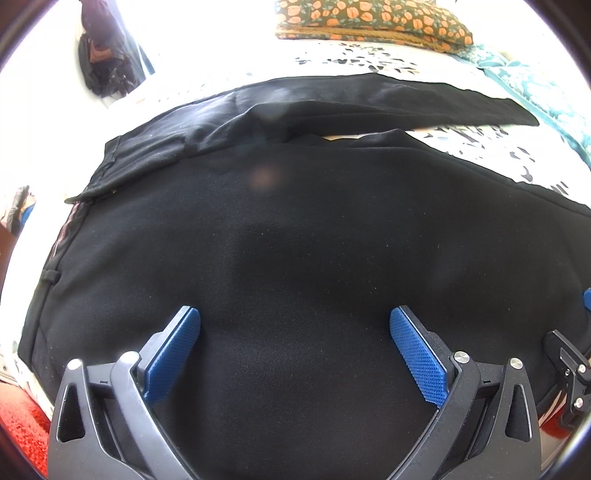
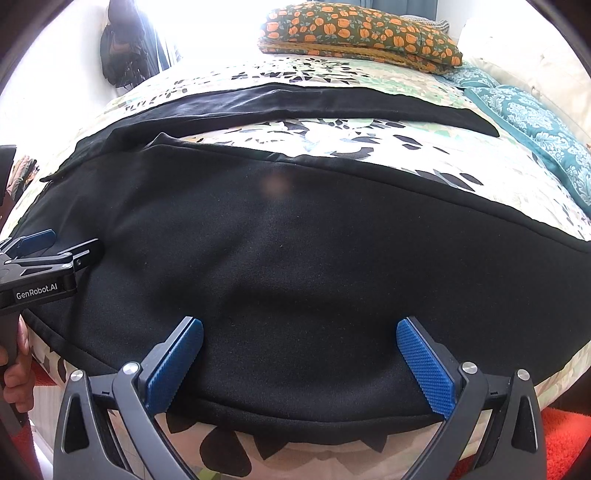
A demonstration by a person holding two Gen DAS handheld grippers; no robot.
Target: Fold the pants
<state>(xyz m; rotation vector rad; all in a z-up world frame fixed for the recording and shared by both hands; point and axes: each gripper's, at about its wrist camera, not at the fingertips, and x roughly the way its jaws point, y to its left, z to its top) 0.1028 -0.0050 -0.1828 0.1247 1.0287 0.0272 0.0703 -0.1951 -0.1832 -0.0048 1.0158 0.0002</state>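
Black pants (image 1: 295, 229) lie spread flat on the bed, waistband to the left, the two legs running right in a V. The far leg (image 2: 332, 103) lies apart from the near leg (image 2: 295, 240), with bedspread showing between them. My left gripper (image 1: 295, 332) is open just above the near leg's upper part, close to the waistband. My right gripper (image 2: 299, 339) is open above the near leg's front edge, further right. Neither holds cloth. The left gripper also shows at the left of the right wrist view (image 2: 55, 247).
The bed has a leaf-patterned cover (image 2: 332, 144). A folded orange-flowered cloth (image 2: 358, 33) lies at the far side and a teal pillow (image 2: 535, 125) to the right. A red rug (image 1: 22, 424) lies below the bed's front edge. Dark bags (image 2: 122, 55) hang at the back left.
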